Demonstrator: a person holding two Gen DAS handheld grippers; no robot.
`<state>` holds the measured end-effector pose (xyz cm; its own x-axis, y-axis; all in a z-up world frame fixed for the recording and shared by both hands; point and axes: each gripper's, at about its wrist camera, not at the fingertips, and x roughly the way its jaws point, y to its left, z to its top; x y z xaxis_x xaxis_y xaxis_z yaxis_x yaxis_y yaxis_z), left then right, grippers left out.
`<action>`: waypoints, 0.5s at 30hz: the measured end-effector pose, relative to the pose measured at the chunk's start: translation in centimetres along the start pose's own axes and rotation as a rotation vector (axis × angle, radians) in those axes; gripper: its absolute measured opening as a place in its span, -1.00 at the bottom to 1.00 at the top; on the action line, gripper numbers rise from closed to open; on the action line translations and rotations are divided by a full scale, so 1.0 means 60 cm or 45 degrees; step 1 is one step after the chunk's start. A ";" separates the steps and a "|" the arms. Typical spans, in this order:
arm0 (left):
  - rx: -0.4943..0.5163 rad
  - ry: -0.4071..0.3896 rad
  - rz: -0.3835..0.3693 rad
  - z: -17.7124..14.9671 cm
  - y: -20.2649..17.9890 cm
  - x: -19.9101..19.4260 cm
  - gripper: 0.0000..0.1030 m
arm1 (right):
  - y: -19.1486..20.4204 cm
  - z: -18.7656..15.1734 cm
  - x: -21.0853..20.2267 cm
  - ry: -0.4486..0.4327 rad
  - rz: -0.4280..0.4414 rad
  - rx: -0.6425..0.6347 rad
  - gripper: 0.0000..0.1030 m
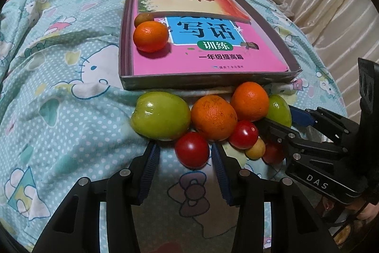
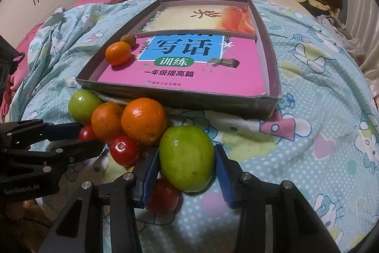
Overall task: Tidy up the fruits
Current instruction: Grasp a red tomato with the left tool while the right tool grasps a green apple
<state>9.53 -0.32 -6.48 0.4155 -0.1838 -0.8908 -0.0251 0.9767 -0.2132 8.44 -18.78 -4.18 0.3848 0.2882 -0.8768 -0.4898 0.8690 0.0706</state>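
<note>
Both tools are matte black. The left gripper [image 1: 184,172] has two angular black fingers lined with ribbed blue pads [image 1: 149,172] and studded with round silver screws [image 1: 124,172]. The right gripper [image 2: 187,172] is built the same. White lettering marks the bodies: "DAS" [image 1: 317,181] on the right one, "GenRobot.AI" [image 2: 21,190] on the left.

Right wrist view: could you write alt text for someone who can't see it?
A handheld gripper closes its blue pads around a green fruit on a cartoon-print bedsheet, beside oranges and red tomatoes. Behind, a shallow box holds books and two small citrus.
</note>
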 end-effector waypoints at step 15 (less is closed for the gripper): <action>0.040 -0.001 -0.011 0.002 -0.004 0.005 -0.42 | -0.014 0.001 -0.013 -0.026 0.045 0.053 -0.13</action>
<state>9.75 -0.62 -6.63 0.4161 -0.1922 -0.8888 0.0070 0.9780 -0.2083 8.57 -19.71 -3.50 0.3839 0.3265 -0.8638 -0.4702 0.8742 0.1215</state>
